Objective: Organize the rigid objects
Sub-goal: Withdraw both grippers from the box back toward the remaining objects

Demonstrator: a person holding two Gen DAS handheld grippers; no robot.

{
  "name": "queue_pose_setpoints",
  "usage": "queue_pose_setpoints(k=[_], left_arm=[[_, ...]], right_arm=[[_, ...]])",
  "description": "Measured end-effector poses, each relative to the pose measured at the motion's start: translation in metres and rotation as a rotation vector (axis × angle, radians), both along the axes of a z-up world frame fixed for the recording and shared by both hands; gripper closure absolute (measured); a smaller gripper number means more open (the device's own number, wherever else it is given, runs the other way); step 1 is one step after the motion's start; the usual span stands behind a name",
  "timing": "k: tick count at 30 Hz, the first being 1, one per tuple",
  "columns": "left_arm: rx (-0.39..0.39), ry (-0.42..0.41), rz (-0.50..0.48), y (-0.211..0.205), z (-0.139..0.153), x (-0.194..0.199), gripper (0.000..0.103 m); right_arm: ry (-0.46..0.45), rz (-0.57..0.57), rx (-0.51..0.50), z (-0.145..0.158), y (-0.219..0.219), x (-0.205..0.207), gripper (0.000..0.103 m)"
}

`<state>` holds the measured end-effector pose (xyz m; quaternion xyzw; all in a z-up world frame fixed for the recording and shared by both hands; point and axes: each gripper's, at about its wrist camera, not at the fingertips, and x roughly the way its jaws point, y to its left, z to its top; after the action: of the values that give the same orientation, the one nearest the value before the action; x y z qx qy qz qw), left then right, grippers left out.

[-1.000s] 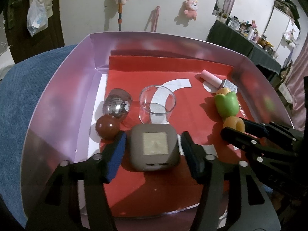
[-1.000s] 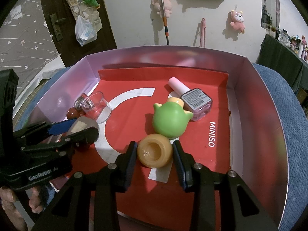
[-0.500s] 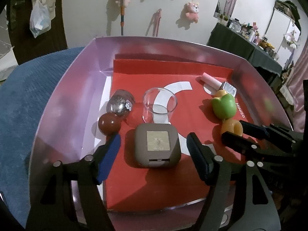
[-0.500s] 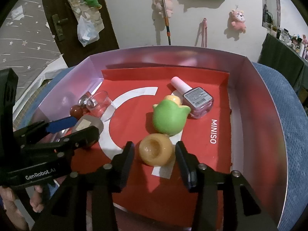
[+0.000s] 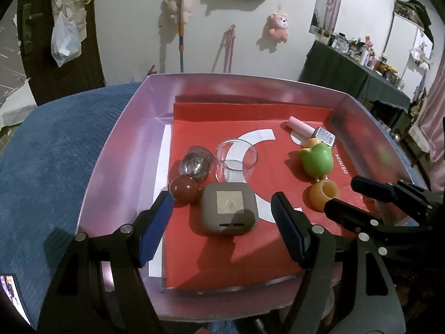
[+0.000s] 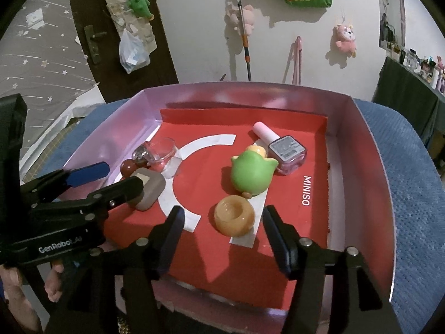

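A pink box [image 5: 116,150] with a red liner holds the objects. A grey-brown square case [image 5: 228,212] lies just ahead of my open, empty left gripper [image 5: 222,229]; it also shows in the right wrist view [image 6: 148,185]. An orange ring-shaped piece [image 6: 234,219] lies just ahead of my open, empty right gripper [image 6: 224,239]. Behind it sit a green tulip-shaped toy [image 6: 251,175] and a pink nail polish bottle [image 6: 281,149]. A clear glass cup [image 5: 236,161], a silvery ball [image 5: 194,162] and a brown ball [image 5: 183,189] stand at the left.
The box rests on a blue textured cushion [image 5: 50,150]. Its walls [image 6: 358,172] rise around the liner on the far and both side edges. A dark table with clutter [image 5: 358,72] stands at the back right, and a wall with hanging toys lies behind.
Both grippers have opened wider and pulled back and up from the box. The grey-brown case and the orange ring stay on the liner, released.
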<state>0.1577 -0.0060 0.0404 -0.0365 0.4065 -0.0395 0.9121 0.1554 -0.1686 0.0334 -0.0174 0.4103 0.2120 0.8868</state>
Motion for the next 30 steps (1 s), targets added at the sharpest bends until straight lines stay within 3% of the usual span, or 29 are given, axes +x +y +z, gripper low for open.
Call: queue_pose_setpoints(k=[10, 14, 17, 20, 30], left_arm=[[0.007, -0.036, -0.001, -0.001, 0.012, -0.016, 0.015], [0.005, -0.048, 0.006, 0.001, 0.016, -0.022, 0.013], [0.003, -0.055, 0.014, 0.003, 0.019, -0.026, 0.005], [-0.003, -0.065, 0.021, 0.004, 0.021, -0.029, 0.005], [0.003, -0.099, 0.031, 0.005, 0.029, -0.042, 0.0]], right_arm=[[-0.049, 0.005, 0.005, 0.014, -0.003, -0.018, 0.023], [-0.059, 0.006, 0.014, 0.018, -0.006, -0.023, 0.015], [-0.071, 0.011, 0.024, 0.022, -0.007, -0.029, 0.01], [-0.083, 0.016, 0.028, 0.025, -0.007, -0.033, 0.004], [-0.117, 0.019, 0.055, 0.036, -0.011, -0.047, 0.0]])
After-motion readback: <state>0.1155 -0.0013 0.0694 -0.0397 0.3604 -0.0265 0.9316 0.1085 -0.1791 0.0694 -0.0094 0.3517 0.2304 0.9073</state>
